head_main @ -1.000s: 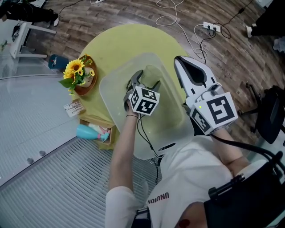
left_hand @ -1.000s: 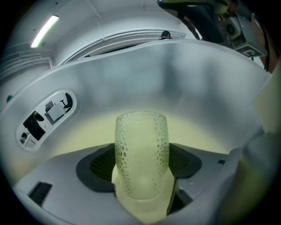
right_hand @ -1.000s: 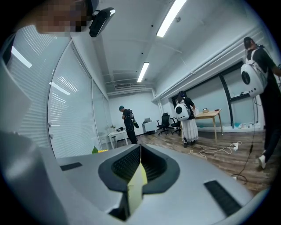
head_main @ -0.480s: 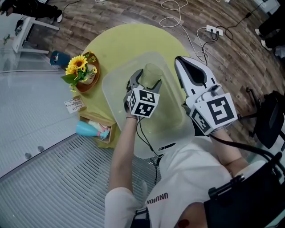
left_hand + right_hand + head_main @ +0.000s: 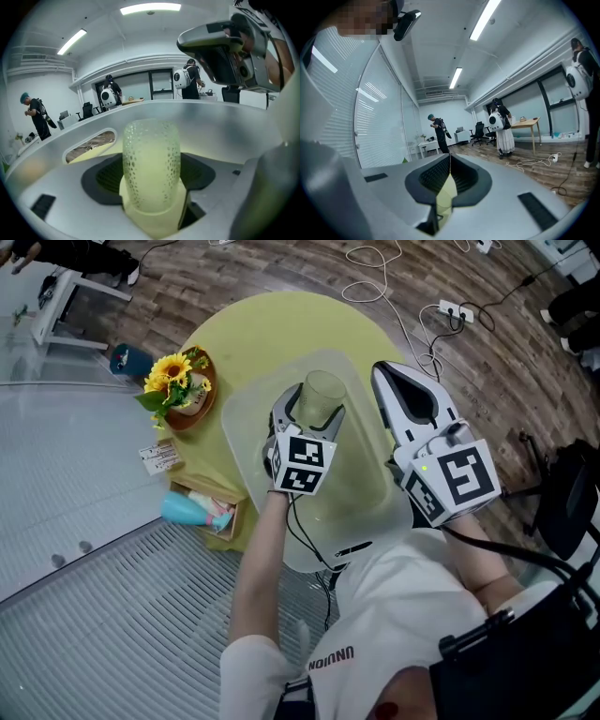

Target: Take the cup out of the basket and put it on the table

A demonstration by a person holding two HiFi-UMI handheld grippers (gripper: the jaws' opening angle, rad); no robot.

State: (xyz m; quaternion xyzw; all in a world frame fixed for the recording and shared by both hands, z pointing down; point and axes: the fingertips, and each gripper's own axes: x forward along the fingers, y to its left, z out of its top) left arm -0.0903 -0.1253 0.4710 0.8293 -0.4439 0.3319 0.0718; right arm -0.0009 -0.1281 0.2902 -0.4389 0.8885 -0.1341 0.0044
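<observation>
Cup (image 5: pixel 322 395) sat upright in the left gripper (image 5: pixel 314 409), the jaws pinching its sides low down, likely so it would come out without tipping. It was over the middle of the clear basket (image 5: pixel 246 465) on the yellow table (image 5: pixel 272 324). The right gripper (image 5: pixel 397 395) hung to the right, jaws together and empty, seemingly just keeping clear. The cup looked pale green, translucent and dimpled.

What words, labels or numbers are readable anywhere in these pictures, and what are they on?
"NOINNU", as it shows from above: print on the person's white shirt.
Small card by the sunflower pot: print too small to read.
Marker cubes: black-and-white square patterns only, no words.
Both claw views: no legible text.
</observation>
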